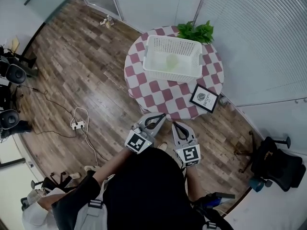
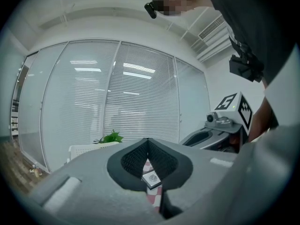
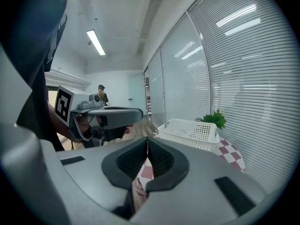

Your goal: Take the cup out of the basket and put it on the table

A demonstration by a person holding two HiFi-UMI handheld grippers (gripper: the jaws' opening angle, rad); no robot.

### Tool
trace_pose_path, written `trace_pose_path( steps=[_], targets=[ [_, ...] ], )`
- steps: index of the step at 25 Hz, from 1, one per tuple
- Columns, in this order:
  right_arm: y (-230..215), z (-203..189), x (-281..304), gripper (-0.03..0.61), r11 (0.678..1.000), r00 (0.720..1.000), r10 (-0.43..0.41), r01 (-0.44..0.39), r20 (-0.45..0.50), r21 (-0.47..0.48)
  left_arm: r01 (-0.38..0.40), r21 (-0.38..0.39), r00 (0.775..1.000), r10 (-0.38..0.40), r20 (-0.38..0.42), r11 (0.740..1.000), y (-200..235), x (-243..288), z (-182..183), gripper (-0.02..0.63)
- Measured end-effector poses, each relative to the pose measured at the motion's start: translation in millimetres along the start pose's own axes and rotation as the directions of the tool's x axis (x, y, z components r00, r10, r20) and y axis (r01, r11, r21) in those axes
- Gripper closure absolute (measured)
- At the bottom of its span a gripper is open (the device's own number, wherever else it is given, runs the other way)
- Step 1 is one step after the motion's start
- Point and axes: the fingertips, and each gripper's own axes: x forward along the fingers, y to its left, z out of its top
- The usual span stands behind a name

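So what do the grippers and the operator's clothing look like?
Left gripper and right gripper: grey moulded shells, black textured pads, each carrying a white cube of black square markers. Operator wears a black top.

The basket (image 1: 170, 74) is white, the tablecloth (image 1: 160, 92) red-and-white checked, the plant (image 1: 195, 31) green.

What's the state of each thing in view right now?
left gripper: shut, empty.
right gripper: shut, empty.
cup: inside the basket, not yet taken out.
basket: upright on the table.
picture frame: on the table, near its edge.
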Motion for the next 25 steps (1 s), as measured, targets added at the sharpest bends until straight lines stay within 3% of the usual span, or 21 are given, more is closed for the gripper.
trace_pose_path(
  steps=[4, 10, 17, 25],
  targets=[
    [1, 15, 11, 0.571, 1.000, 1.000, -0.015, 0.015, -0.007, -0.016, 0.045, -0.004, 0.999, -0.045, 0.011, 0.999, 11, 14, 0, 0.609],
    [-1, 14, 31, 0.571, 0.999, 0.998, -0.028, 0.026, -0.048, -0.041, 0.144, 0.064, 0.989, -0.146, 0.018, 0.987, 27, 43, 7, 0.609],
    [-4, 28, 68, 0.571, 0.996, 0.997, -0.065, 0.061, -0.049, -0.069, 0.129, 0.027, 0.990, -0.130, 0.046, 0.991, 71, 44, 9, 0.609],
    [-10, 39, 93, 0.570, 0.991, 0.994, -0.101, 0.097, -0.042, -0.087, 0.127, 0.024, 0.992, -0.126, -0.025, 0.992, 114, 47, -9, 0.609]
  ],
)
